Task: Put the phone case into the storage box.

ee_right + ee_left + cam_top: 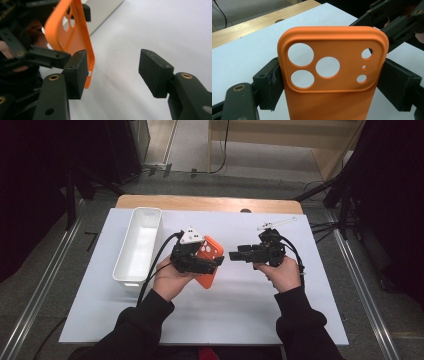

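Orange phone case (332, 75) sits clamped between the two black jaws of the left gripper (196, 260), which press on its long edges just below the camera cut-outs; in the high view the case (209, 257) is held over the middle of the white table sheet (240, 315), tilted, just right of the white bin (137, 245). The left hand (170, 280) grips that tool from below. The right gripper (113, 70) stands with its jaws wide apart and nothing between them; its left pad is just beside the lower edge of the case (75, 37), whether touching I cannot tell. In the high view the right gripper (235, 255) points level toward the case, a small gap off, carried by the right hand (282, 272).
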